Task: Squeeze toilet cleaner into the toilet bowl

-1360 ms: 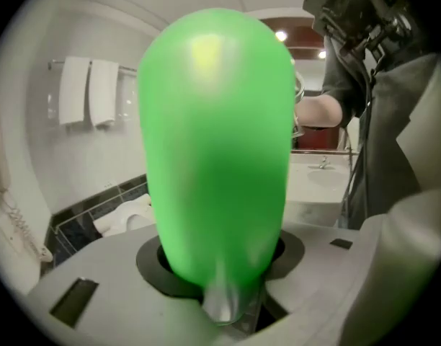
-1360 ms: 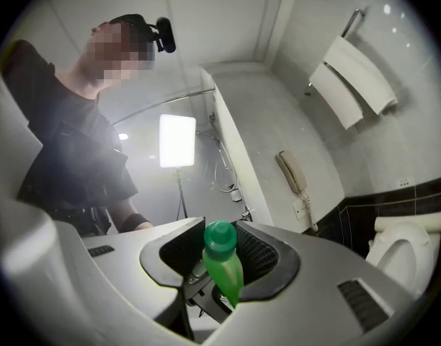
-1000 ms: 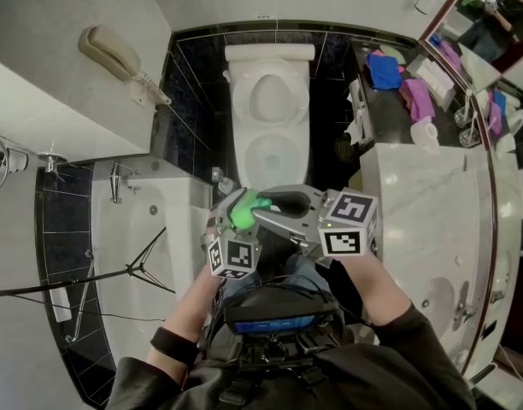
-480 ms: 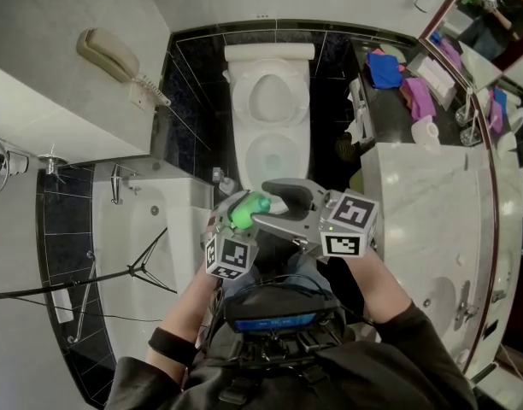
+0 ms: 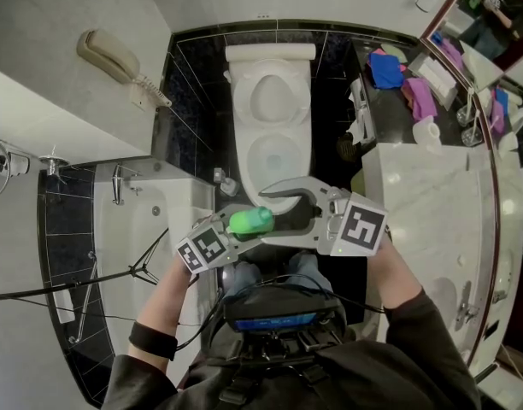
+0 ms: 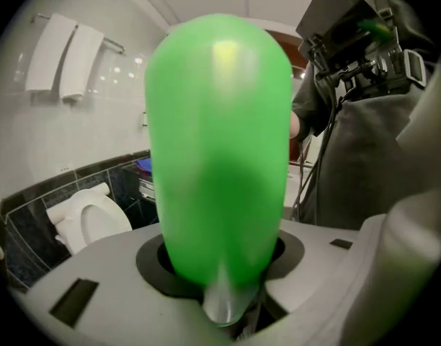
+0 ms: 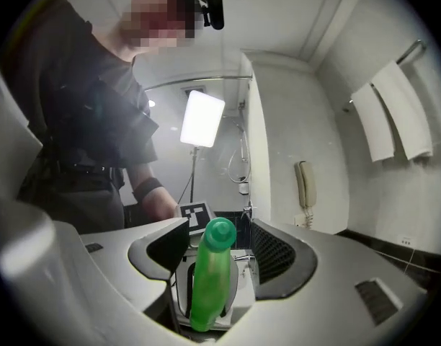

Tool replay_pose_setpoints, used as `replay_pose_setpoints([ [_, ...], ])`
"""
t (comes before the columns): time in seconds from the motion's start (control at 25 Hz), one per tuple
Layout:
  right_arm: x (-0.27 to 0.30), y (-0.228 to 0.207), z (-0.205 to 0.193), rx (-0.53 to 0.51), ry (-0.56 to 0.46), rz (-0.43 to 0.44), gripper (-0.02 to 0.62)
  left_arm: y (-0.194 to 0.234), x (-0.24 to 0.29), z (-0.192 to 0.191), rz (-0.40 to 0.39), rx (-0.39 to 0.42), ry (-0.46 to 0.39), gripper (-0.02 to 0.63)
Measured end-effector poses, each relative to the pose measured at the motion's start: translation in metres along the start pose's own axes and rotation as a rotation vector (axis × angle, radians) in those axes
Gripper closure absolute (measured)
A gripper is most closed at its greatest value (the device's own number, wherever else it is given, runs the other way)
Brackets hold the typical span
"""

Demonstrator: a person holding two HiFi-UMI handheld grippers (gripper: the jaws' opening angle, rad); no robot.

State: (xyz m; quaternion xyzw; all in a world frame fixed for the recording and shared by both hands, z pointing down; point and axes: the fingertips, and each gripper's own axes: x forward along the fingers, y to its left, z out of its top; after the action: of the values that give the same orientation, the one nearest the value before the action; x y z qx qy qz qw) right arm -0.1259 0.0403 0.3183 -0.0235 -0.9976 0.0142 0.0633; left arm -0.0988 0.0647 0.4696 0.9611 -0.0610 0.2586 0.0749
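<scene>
My left gripper (image 5: 236,229) is shut on a green toilet-cleaner bottle (image 5: 249,221), which lies roughly level in front of my body. In the left gripper view the bottle (image 6: 219,143) fills the middle, wedged between the jaws of the left gripper (image 6: 222,283). My right gripper (image 5: 283,212) faces it from the right. Its jaws have just been opening and now stand wide around the bottle's capped end (image 7: 220,233) without touching it. The white toilet (image 5: 273,156) stands beyond, with its seat and lid up and the bowl open.
A bathtub (image 5: 133,220) lies to the left with a light stand (image 5: 142,269) in it. A wall phone (image 5: 116,54) hangs above. To the right are a marble vanity (image 5: 432,203) and a dark shelf with cloths (image 5: 385,69). Towels (image 7: 393,121) hang on a rail.
The right jaws have spread wide off the bottle's end. The left gripper has swung down and to the left, and the bottle now lies level with its cap end to the right.
</scene>
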Motion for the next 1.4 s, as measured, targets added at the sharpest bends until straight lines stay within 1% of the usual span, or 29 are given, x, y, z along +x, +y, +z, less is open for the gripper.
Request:
replay_pose_setpoints([
  [0.12,0.002,0.004,0.001,-0.045,0.019,0.028,0.310,-0.008,-0.003,0.000,-0.088,-0.007,0.012,0.414],
  [0.24,0.004,0.006,0.003,-0.071,0.018,0.036,0.332,-0.013,-0.004,-0.001,-0.140,0.003,0.038,0.414],
  [0.32,0.006,0.007,0.006,-0.081,0.009,0.038,0.350,-0.014,-0.004,-0.002,-0.153,0.008,0.050,0.414],
  [0.36,0.005,0.007,0.007,-0.087,0.006,0.037,0.370,-0.015,-0.004,-0.002,-0.155,0.008,0.052,0.414],
  [0.4,0.005,0.006,0.007,-0.089,0.003,0.036,0.416,-0.015,-0.003,-0.002,-0.156,0.009,0.051,0.414],
  [0.44,0.005,0.006,0.008,-0.083,-0.001,0.038,0.434,-0.015,-0.003,-0.001,-0.155,0.009,0.049,0.414],
  [0.64,0.003,0.006,0.005,-0.021,-0.006,0.040,0.437,-0.014,0.000,0.000,-0.134,0.014,0.041,0.414],
  [0.76,0.003,0.003,0.002,0.032,0.003,0.019,0.436,-0.006,0.002,-0.001,-0.060,0.024,0.043,0.414],
  [0.96,0.002,-0.003,-0.006,0.145,0.012,-0.018,0.436,0.020,0.005,-0.012,0.170,0.043,0.063,0.414],
  [1.16,0.003,-0.009,-0.013,0.268,-0.010,-0.047,0.438,0.042,0.005,-0.017,0.389,0.083,0.051,0.414],
  [1.24,0.002,-0.012,-0.017,0.312,-0.008,-0.061,0.439,0.048,0.006,-0.018,0.462,0.088,0.046,0.414],
  [1.4,0.001,-0.018,-0.024,0.395,-0.003,-0.091,0.439,0.058,0.006,-0.016,0.578,0.094,0.037,0.414],
])
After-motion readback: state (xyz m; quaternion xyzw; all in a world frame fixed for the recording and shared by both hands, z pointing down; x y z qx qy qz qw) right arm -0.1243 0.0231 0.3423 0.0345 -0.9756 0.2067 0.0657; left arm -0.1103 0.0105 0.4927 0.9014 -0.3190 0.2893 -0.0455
